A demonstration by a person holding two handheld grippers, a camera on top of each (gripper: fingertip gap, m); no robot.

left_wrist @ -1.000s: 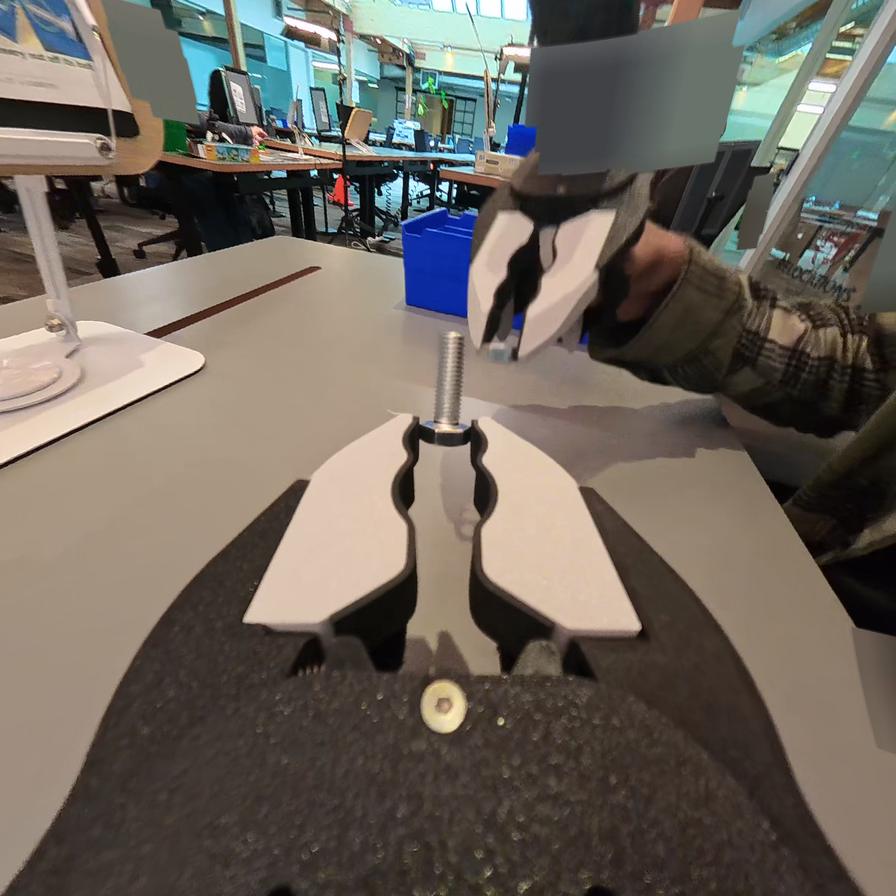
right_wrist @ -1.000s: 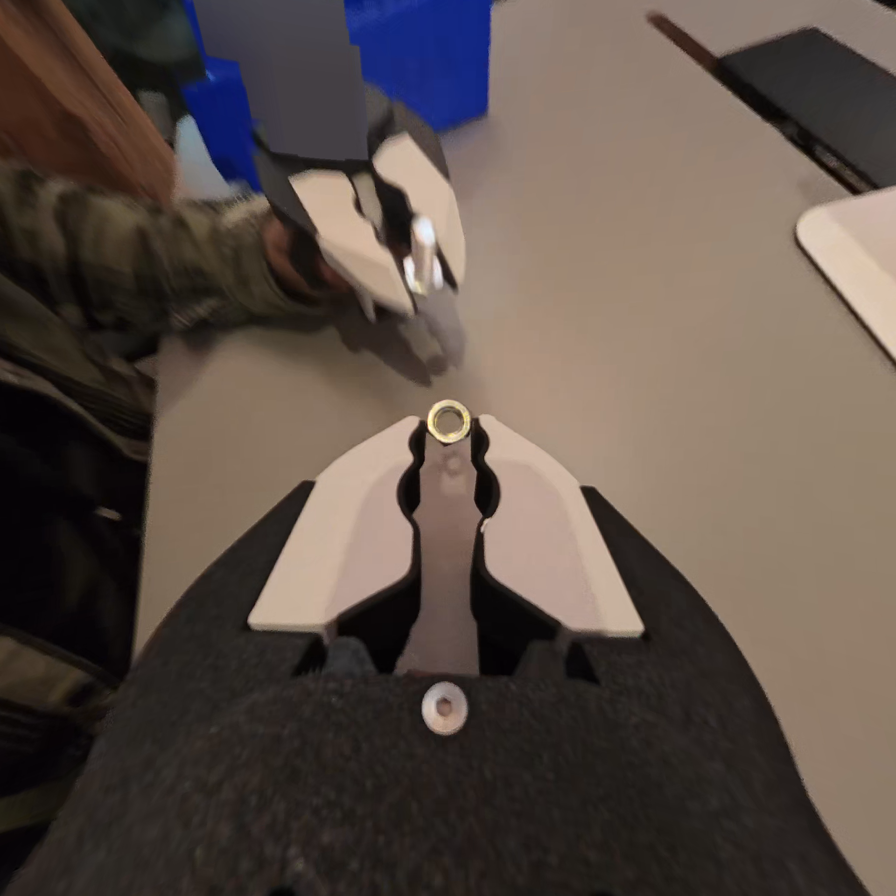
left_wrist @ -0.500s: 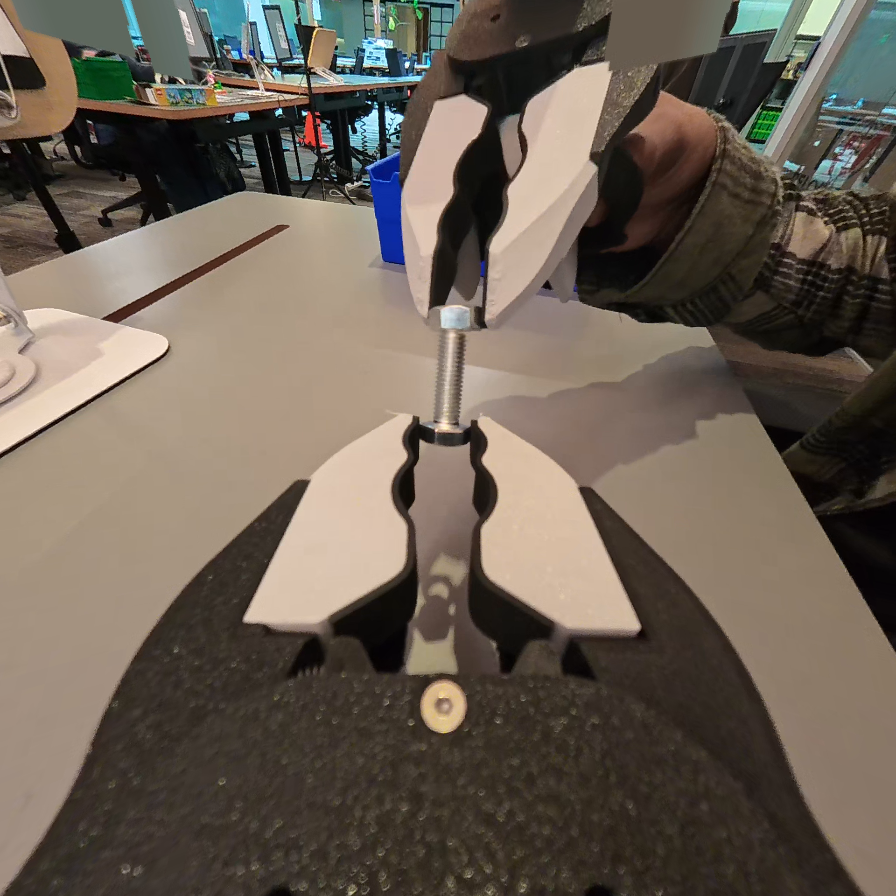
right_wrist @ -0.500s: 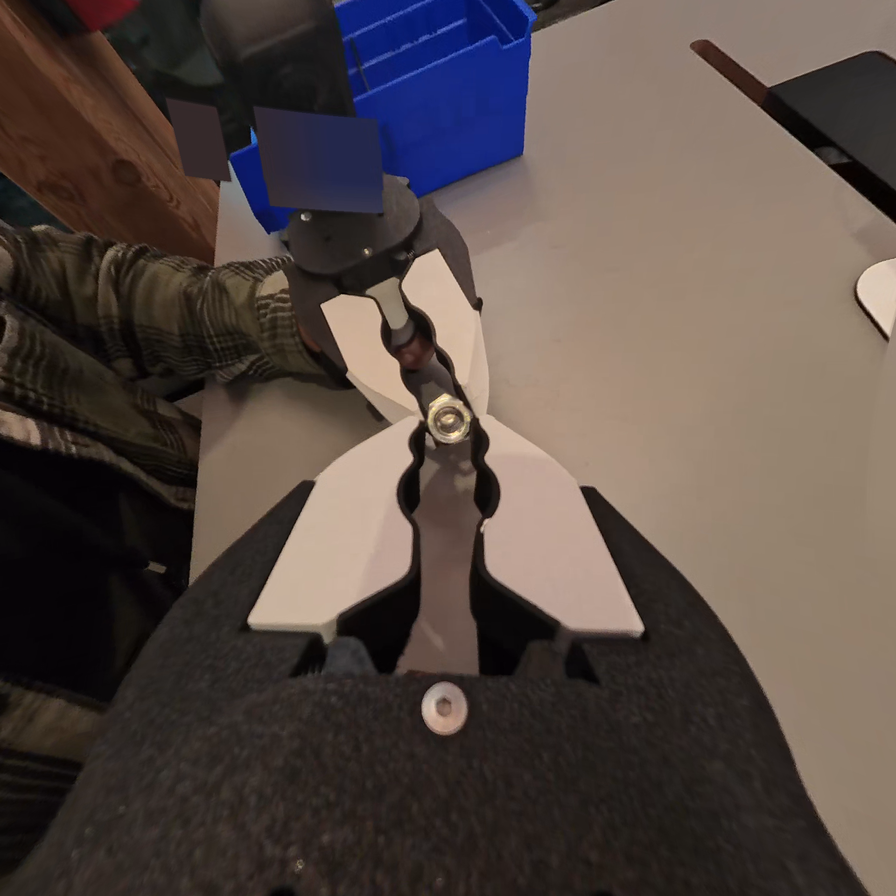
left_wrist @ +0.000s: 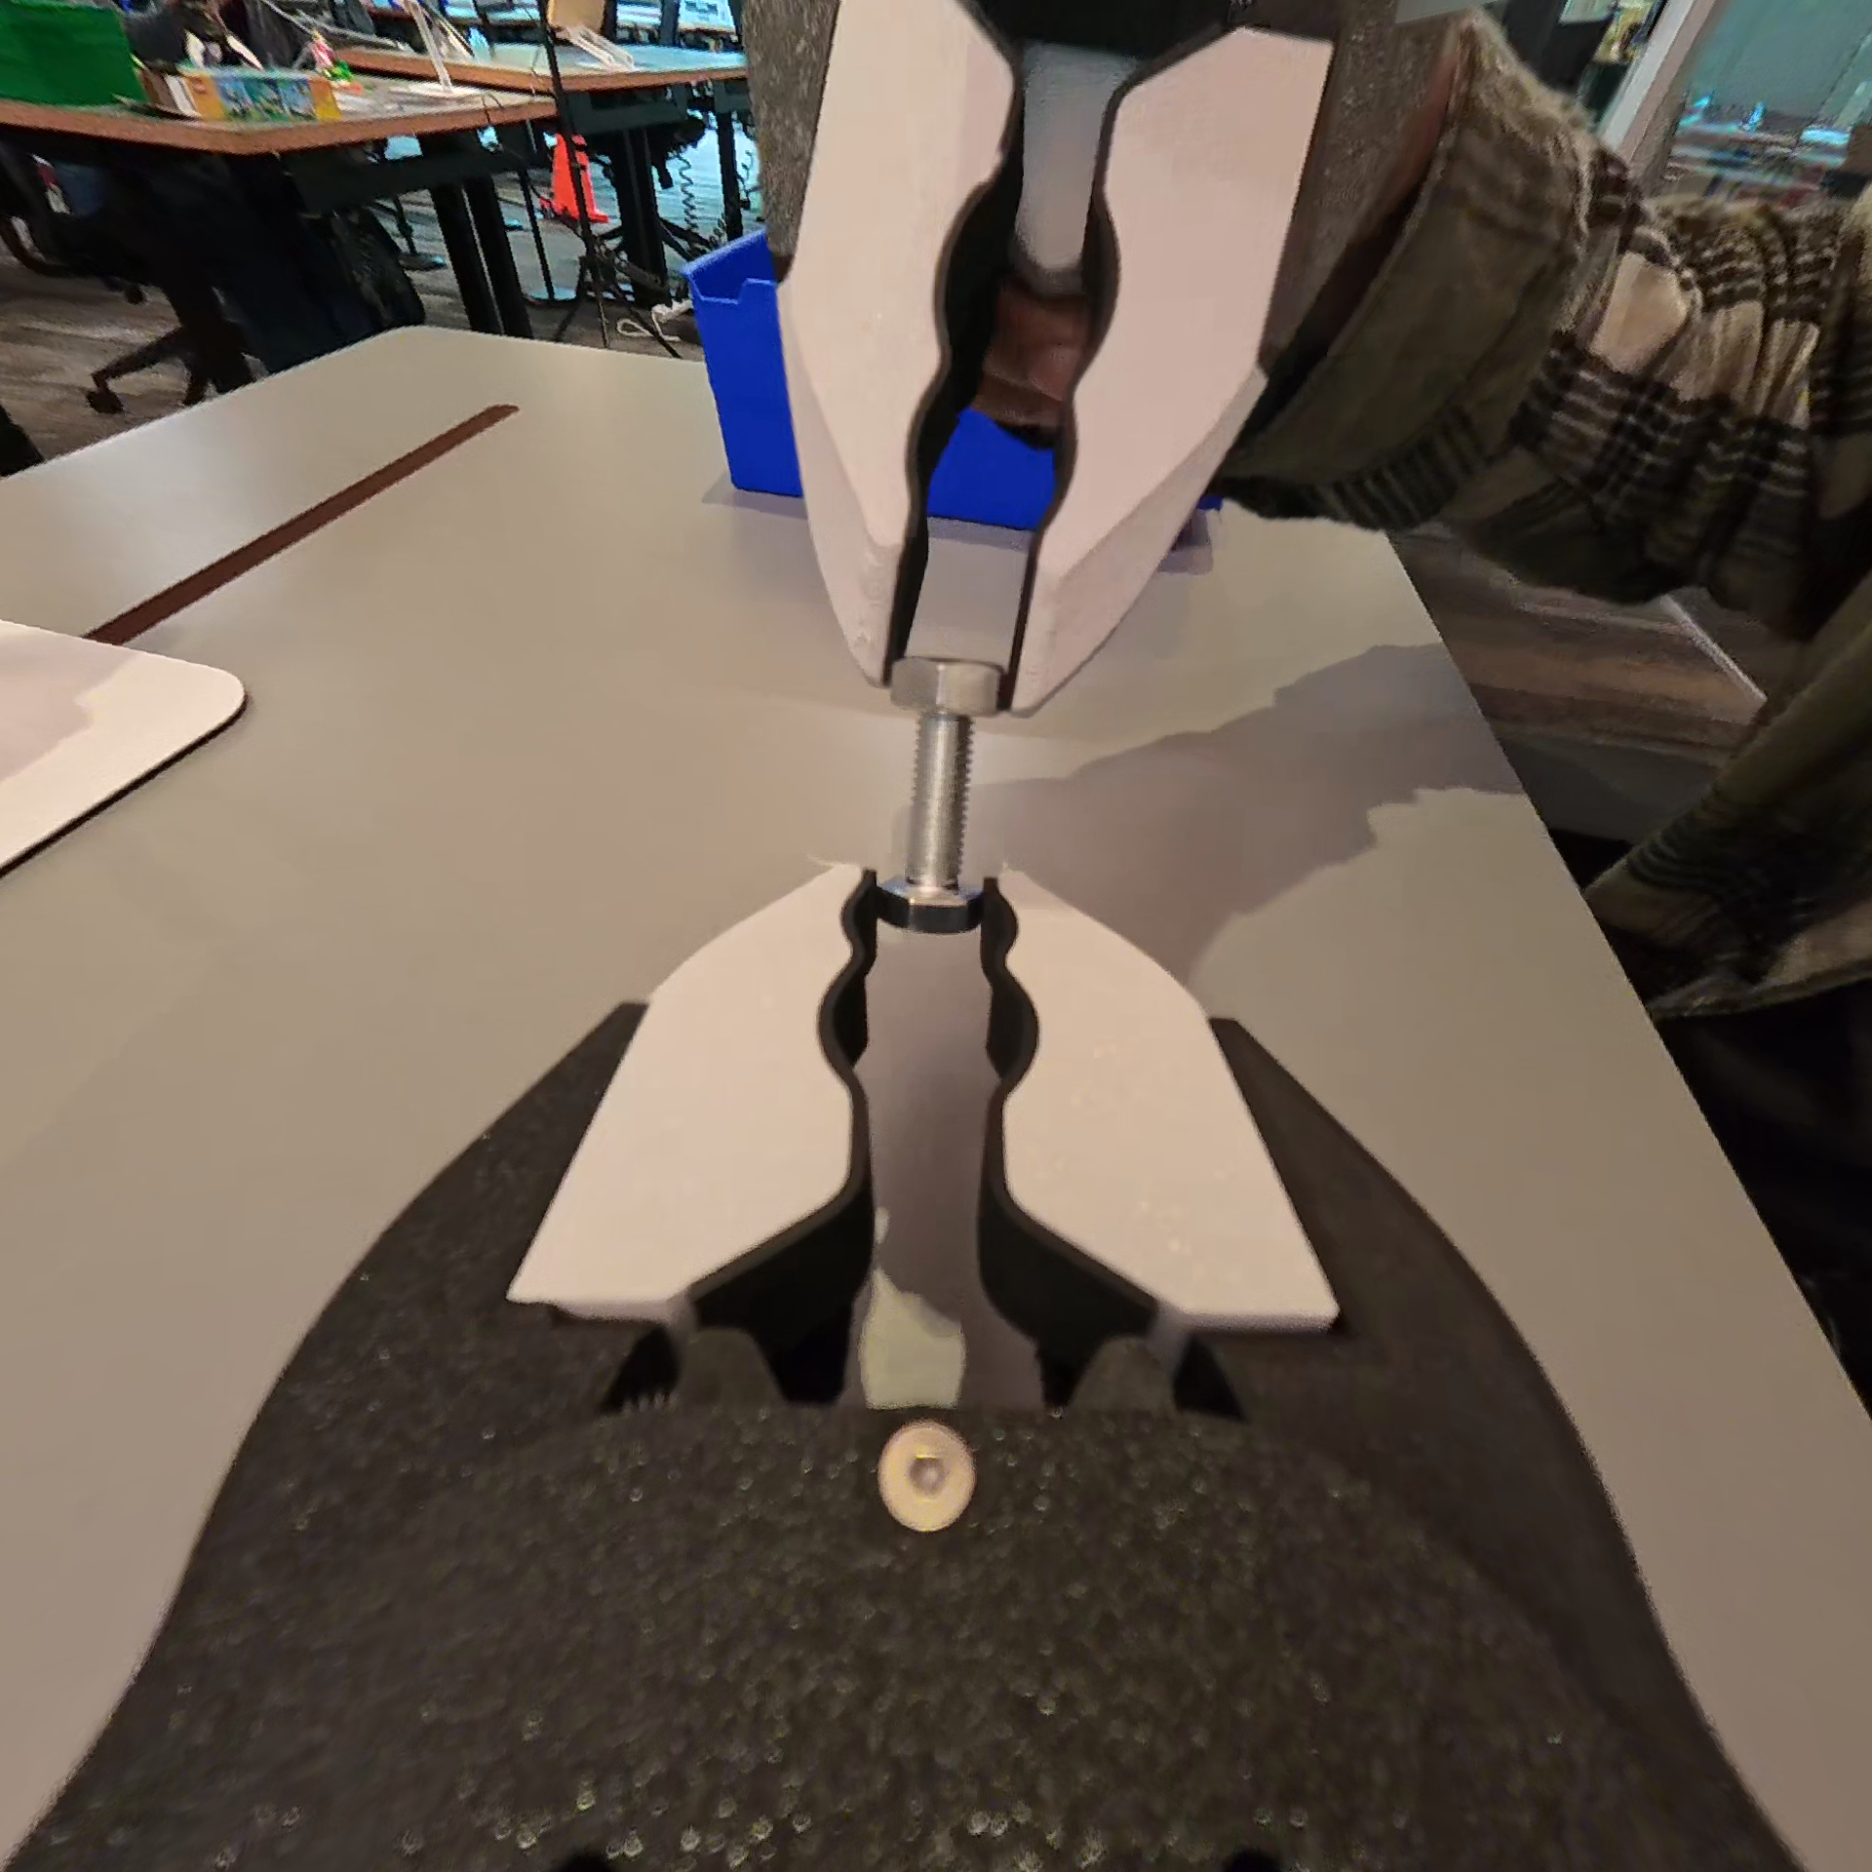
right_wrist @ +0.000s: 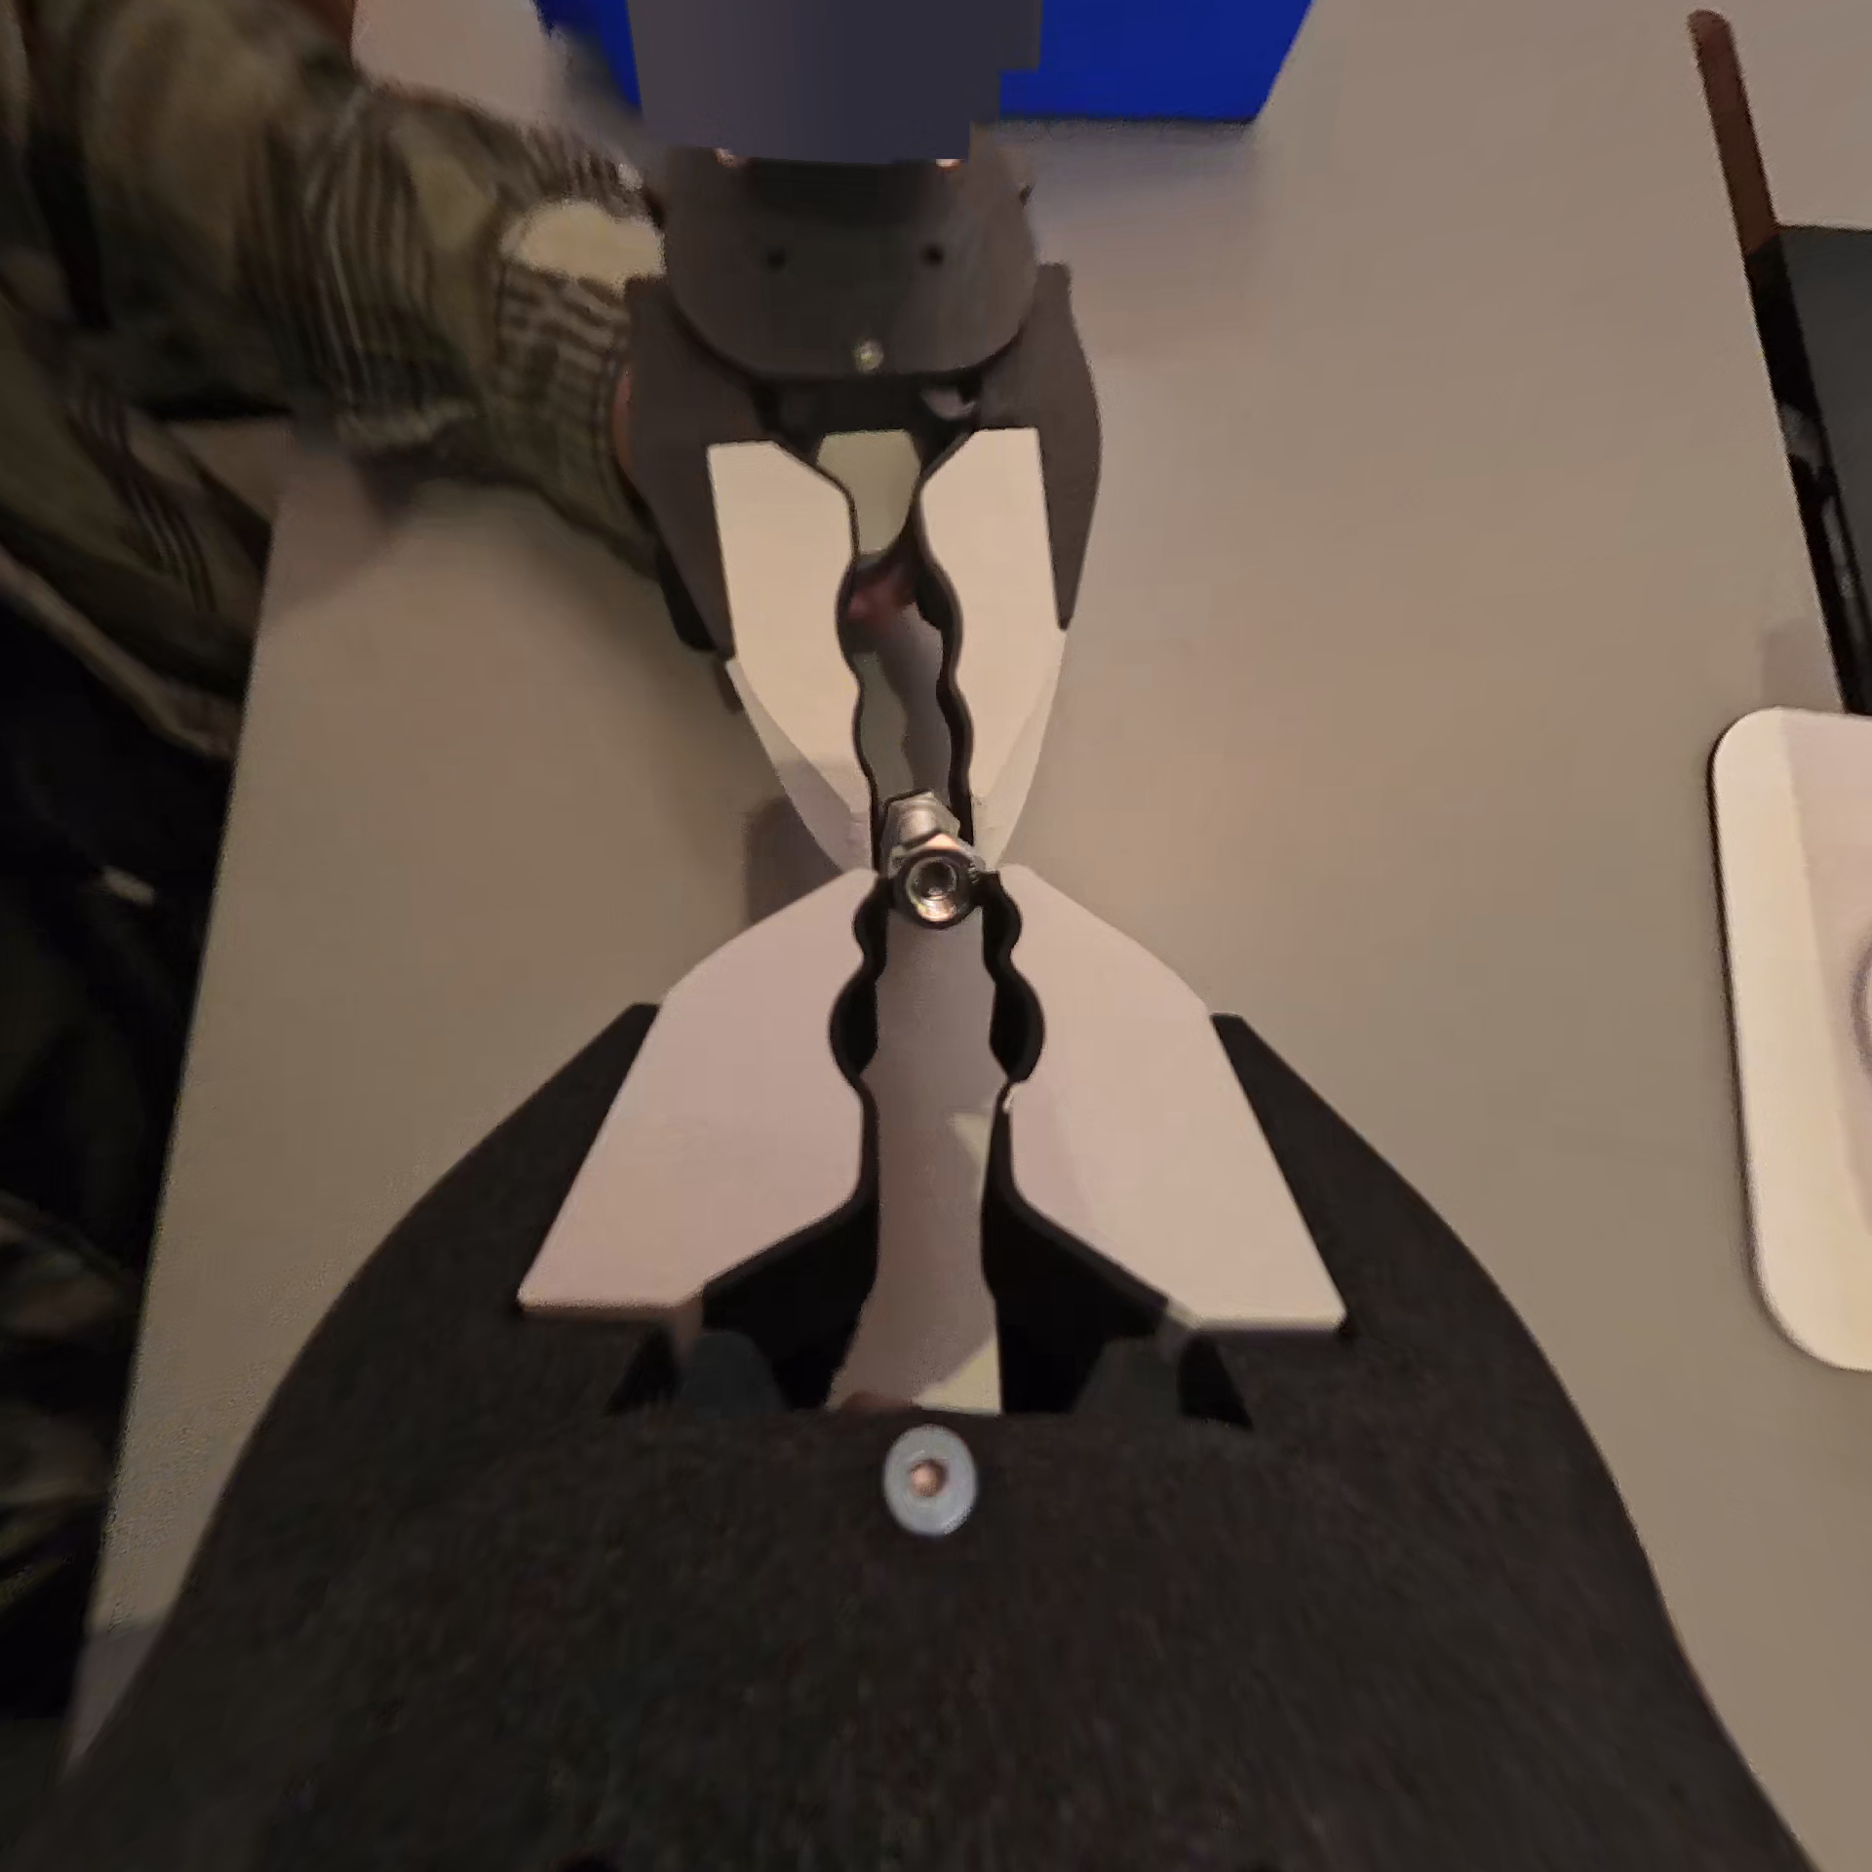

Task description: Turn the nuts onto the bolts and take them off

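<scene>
**Nut meets bolt tip between 2 claws**

The grey table (left_wrist: 405, 810) lies under both claws, with a blue bin (left_wrist: 750, 405) beyond them, its contents hidden. The left gripper (left_wrist: 927, 891) points forward, level over the table, and its 2 white fingers clamp the hexagonal head of a bright threaded bolt (left_wrist: 940, 800) that stands upright at its tips. The right gripper (left_wrist: 947, 689) comes down from above, directly opposite, held by a hand in a plaid sleeve (left_wrist: 1621, 355). It pinches a silver hex nut (left_wrist: 945, 687) at its fingertips. The nut sits on the bolt's top end, axis in line with the shaft.

From the right wrist view, the nut (right_wrist: 934, 891) shows its threaded bore.
</scene>
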